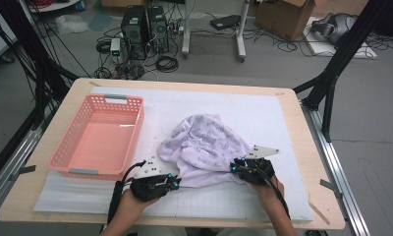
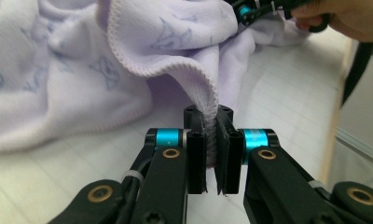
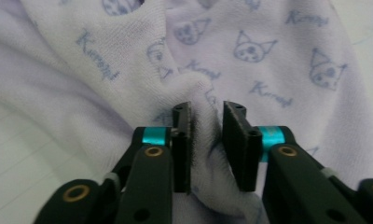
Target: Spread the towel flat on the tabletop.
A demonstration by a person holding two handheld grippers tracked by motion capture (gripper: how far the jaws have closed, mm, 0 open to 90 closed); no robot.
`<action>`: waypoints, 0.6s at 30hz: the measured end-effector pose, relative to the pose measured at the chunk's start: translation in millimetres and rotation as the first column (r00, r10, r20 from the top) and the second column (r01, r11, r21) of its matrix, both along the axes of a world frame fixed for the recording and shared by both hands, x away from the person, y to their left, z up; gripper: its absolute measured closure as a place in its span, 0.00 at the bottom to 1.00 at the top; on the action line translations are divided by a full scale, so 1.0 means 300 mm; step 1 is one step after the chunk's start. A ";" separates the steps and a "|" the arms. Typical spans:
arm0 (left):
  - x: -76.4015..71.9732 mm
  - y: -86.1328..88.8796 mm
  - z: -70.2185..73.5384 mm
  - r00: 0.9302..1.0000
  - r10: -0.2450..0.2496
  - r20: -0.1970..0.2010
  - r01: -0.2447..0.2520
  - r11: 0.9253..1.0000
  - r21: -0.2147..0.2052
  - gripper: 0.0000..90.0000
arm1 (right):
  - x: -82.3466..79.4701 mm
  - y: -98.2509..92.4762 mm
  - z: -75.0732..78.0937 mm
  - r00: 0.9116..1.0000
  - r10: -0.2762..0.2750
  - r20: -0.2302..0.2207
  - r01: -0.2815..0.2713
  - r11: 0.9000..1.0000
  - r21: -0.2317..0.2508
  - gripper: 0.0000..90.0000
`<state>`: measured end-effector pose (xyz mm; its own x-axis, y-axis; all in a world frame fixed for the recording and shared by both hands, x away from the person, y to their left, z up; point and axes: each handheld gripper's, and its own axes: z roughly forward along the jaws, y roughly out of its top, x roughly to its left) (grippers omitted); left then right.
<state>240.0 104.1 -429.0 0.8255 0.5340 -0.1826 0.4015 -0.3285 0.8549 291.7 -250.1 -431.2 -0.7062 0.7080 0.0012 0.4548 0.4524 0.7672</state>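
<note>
the bench (image 1: 302, 162) is a pale wooden top with a white gridded mat (image 1: 263, 118) laid across most of it. on the mat's left side sits a pink plastic basket (image 1: 67, 147) with slotted walls, nothing showing inside it. just right of the basket, about mid-bench and toward the near edge, lies a lavender towel (image 1: 204, 147) printed with small cat faces and script words, crumpled in a loose heap and resting on the mat, apart from the basket.

the person's forearms come in from the near edge. the left hand-held gripper (image 1: 172, 183) sits at the towel's near-left corner; in the left gripper view its jaws are pinched narrow on the stitched hem of the towel (image 2: 175, 51), the cloth squeezed between the pads (image 2: 197, 158) and lifted off the mat in a drooping fold. the right hand-held gripper (image 1: 236, 169) is at the towel's near-right edge. in the right gripper view a ridge of the towel (image 3: 268, 60) stands between its jaws, which are parted a little; the fabric lies against the left pad (image 3: 182, 140), while a gap shows beside the right pad (image 3: 238, 144), so the cloth is not clamped there. each gripper carries a grey three-cornered plate on top, and black cables trail back along the person's arms.
</note>
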 end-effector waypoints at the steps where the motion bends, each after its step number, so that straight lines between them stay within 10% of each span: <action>1: -0.013 0.010 -0.002 1.000 0.001 -0.005 -0.001 1.000 0.000 0.93 | -0.011 -0.006 0.004 1.000 0.004 -0.001 -0.004 1.000 0.014 0.76; 9: -0.069 0.091 -0.024 0.999 0.030 -0.022 -0.030 0.999 0.017 0.90 | -0.059 -0.131 0.062 0.995 -0.079 0.053 0.075 0.994 0.085 0.70; 13: -0.039 0.093 0.006 0.996 0.088 -0.020 -0.089 0.996 -0.033 0.51 | -0.050 -0.180 0.033 0.988 -0.153 0.031 0.150 0.985 0.081 0.68; 18: 0.028 0.067 0.052 0.992 0.127 0.008 -0.126 0.990 -0.070 0.40 | -0.032 -0.201 -0.010 0.977 -0.212 0.020 0.211 0.976 0.045 0.58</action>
